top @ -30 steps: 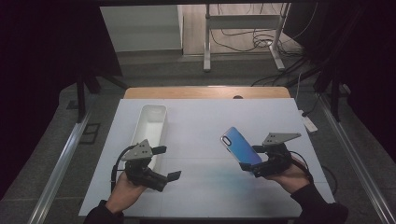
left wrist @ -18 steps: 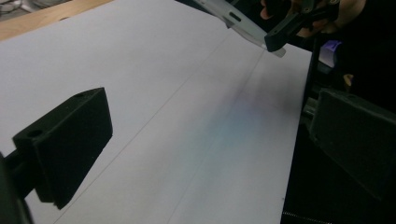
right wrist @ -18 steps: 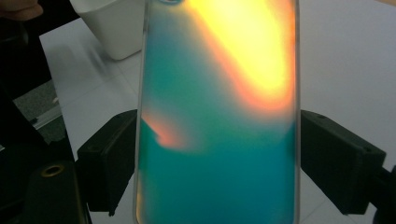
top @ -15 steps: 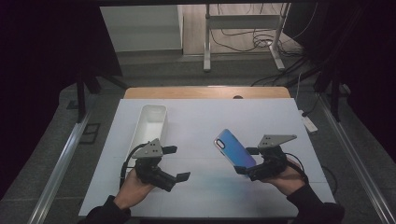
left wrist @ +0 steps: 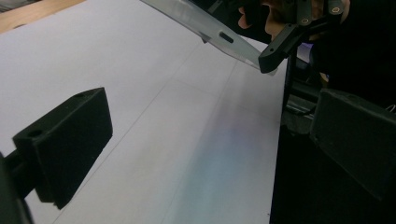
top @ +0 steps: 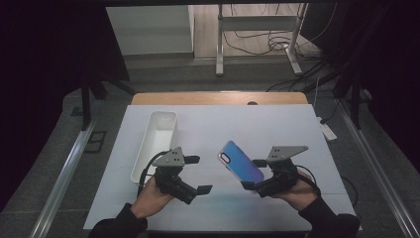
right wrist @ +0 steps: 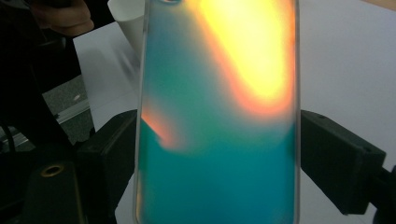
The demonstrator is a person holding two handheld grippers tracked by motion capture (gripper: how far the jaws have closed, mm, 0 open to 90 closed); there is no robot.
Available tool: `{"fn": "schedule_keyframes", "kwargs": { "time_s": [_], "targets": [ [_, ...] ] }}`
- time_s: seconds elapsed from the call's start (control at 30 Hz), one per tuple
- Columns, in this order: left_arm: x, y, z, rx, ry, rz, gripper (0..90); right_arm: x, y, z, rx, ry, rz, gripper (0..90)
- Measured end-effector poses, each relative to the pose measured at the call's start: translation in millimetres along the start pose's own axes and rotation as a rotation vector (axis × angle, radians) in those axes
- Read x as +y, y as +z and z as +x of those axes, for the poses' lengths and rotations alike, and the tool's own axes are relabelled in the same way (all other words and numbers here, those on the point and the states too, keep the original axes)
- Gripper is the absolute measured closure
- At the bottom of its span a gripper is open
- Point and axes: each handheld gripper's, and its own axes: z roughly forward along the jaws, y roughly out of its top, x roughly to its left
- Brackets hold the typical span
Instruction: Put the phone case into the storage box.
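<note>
High view: phone case, iridescent blue, clamped by its lower end in the right gripper, tilted up and away over the white table, clear of the surface. Left gripper low over the table just left of centre, jaws wide apart and holding nothing, pointing toward the case. White tray behind the left gripper, near the table's left edge, nothing visible inside.

Left gripper view: two black jaws spread wide, bare table between them. Case's thin edge up at the top, slanting down to the right gripper's jaw tip, well apart from the left jaws and above their line.

Right gripper view: case's glossy back squarely between the right gripper's two jaws, both pads pressed on its long edges, so closed on the case across its width. Tray corner beyond, at top left.

Judged step: probably a hand-over to the left gripper or a carry toward the tray. To do it well: keep the squeeze on the long edges steady, since the smooth shell may slip or flex; bring the free end level with the left jaws before closing them; take hold across the width, away from the right pads; release only once the second grip is firm.
</note>
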Motion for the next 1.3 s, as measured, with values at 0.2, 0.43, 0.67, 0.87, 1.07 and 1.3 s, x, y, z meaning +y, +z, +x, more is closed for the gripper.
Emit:
{"fn": "schedule_keyframes", "kwargs": {
  "time_s": [0.2, 0.43, 0.67, 0.87, 1.07, 1.3],
  "targets": [
    [1.6, 6.8, -0.1, -0.032, 0.002, 0.006, 0.0, 1.8, 3.3, 5.3, 0.017, -0.016, -0.002, 16.7],
    [3.8, 15.1, -0.4, -0.064, 0.000, 0.004, 0.0, 3.5, 6.5, 10.3, 0.033, -0.036, -0.002, 16.7],
    [7.1, 24.3, -3.2, -0.091, 0.007, 0.010, 0.0, 4.8, 9.9, 16.2, 0.050, -0.053, 0.002, 16.6],
    [10.3, 31.7, -6.5, -0.106, 0.024, 0.024, 0.0, 5.7, 12.2, 19.9, 0.064, -0.064, 0.002, 16.6],
    [11.5, 34.0, -7.4, -0.112, 0.016, 0.032, 0.0, 6.0, 13.0, 21.6, 0.071, -0.069, 0.003, 16.6],
    [11.7, 30.9, -7.3, -0.138, 0.008, 0.029, 6.7, 6.0, 12.7, 22.1, 0.077, -0.071, 0.000, 16.7]
  ]
}}
